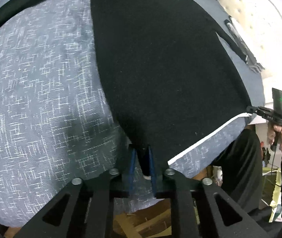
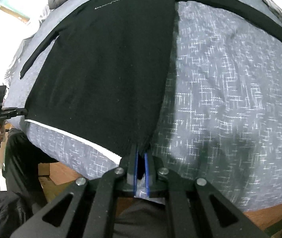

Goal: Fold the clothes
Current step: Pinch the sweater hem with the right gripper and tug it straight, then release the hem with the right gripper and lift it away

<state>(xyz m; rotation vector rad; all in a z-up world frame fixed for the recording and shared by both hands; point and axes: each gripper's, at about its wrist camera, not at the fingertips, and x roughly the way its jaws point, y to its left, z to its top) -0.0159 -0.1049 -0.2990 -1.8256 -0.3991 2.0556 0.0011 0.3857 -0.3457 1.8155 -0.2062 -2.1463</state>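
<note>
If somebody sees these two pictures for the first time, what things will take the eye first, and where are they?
First comes the black sweater, spread flat on the blue-grey patterned bedcover, with a white stripe along its near hem. Next, the two grippers: the left gripper is shut on one bottom corner of the sweater, and the right gripper is shut on the other corner. One long sleeve stretches out sideways across the cover.

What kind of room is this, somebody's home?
Most likely a bedroom at home. A black sweater lies spread on a bed's blue-grey patterned bedspread, a tufted cream surface, perhaps a headboard or mattress, shows beyond it, and cardboard boxes sit on the floor beside it.
</note>
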